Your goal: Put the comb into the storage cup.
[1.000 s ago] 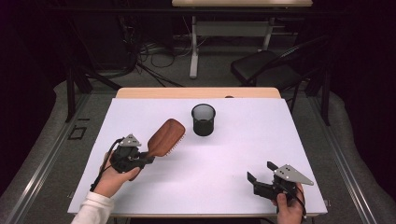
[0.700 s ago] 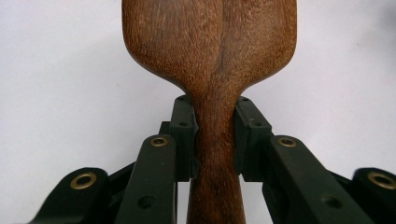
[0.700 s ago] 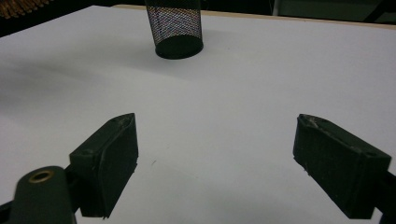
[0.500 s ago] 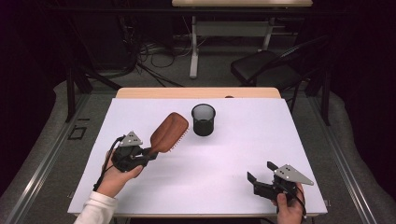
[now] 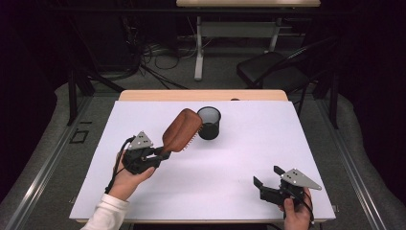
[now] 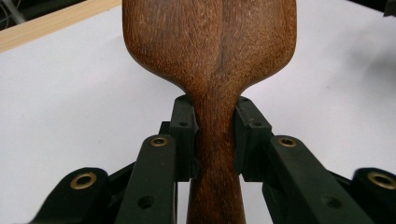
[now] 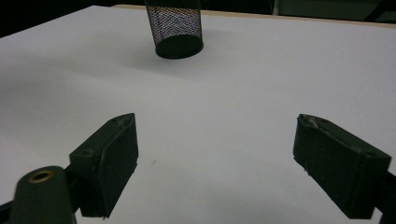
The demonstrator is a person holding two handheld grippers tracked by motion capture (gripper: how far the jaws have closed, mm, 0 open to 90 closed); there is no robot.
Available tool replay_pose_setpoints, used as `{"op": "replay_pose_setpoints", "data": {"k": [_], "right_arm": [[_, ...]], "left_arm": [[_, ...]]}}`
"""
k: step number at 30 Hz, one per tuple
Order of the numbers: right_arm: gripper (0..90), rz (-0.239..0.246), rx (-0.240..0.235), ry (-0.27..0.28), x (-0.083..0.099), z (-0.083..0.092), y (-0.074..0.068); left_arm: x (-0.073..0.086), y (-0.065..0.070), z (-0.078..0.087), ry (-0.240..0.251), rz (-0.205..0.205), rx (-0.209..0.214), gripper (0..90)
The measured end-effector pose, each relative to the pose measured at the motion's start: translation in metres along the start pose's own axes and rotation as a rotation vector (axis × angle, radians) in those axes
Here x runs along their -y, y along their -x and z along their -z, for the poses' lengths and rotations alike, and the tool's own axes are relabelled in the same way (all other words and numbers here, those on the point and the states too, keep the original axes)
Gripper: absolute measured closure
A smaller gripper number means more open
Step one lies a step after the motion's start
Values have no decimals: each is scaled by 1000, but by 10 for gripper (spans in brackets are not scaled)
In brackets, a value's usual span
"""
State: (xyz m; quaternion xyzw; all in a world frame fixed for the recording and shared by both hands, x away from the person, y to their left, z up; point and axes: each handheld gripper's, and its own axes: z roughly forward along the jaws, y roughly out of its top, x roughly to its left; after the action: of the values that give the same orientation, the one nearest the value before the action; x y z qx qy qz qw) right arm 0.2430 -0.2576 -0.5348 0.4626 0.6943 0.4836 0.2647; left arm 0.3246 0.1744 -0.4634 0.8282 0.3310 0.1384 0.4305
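My left gripper point(image 5: 163, 154) is shut on the handle of a brown wooden hairbrush point(image 5: 182, 130), whose head tilts up and to the right, bristles facing down, close to a black mesh cup point(image 5: 209, 122). In the left gripper view both pads point(image 6: 184, 135) press the narrow wooden neck of the hairbrush point(image 6: 210, 56). My right gripper point(image 5: 268, 176) rests near the table's front right edge, open, with nothing between its fingers point(image 7: 112, 158). The mesh cup point(image 7: 174, 28) stands upright far ahead of it.
The white table top point(image 5: 268, 139) has a wooden strip along its far edge. Beyond the table are a dark chair point(image 5: 273, 72), another desk's legs and cables on the floor.
The left hand has lifted the hairbrush and carried it up and to the right, closer to the mesh cup. The right gripper has stayed put.
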Motion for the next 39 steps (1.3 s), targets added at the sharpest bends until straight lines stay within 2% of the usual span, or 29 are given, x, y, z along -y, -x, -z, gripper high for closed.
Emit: {"op": "replay_pose_setpoints", "data": {"k": [16,19,25,39], "right_arm": [[138,-3,-1,-5,0,0,0],[138,-4,0,-6,0,0,0],[138,-6,1,-9,0,0,0],[138,-8,-5,-3,0,-1,-1]], "left_arm": [[-18,19,-14,77,-9,37,728],[-20,23,-17,82,-22,43,728],[-18,30,-22,94,-23,66,727],[-10,42,-27,99,-39,87,727]]}}
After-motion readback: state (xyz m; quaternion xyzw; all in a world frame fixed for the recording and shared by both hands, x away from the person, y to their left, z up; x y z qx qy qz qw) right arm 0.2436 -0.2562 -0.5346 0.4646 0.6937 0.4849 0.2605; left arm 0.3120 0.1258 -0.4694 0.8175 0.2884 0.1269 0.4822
